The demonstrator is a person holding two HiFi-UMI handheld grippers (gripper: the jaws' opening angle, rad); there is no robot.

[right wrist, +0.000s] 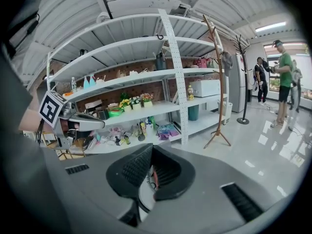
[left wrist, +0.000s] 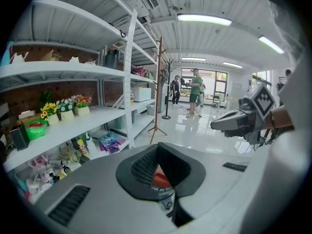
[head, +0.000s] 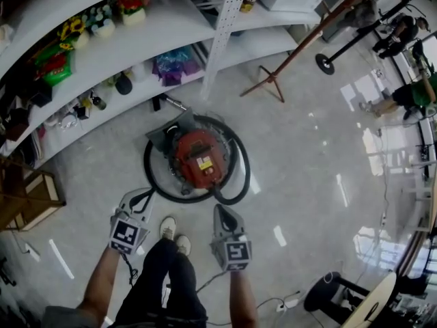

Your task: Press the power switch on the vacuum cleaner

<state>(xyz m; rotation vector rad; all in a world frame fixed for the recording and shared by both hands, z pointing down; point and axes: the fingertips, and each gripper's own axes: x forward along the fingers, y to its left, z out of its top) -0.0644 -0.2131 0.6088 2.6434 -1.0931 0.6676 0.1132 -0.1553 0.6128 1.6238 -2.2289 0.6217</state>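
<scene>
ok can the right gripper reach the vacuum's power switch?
Probably yes. The right gripper hangs just short of the vacuum cleaner; only the black hose loops between them, likely easy to pass over. The switch itself isn't discernible.

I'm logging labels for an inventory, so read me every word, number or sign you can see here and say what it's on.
No text is readable in any view.
Yellow label on the red vacuum cleaner: print too small to read.
Marker cubes on the left hand-held gripper and right hand-held gripper: square patterns only, no letters.
Goods on the shelves: too small and blurred.
</scene>
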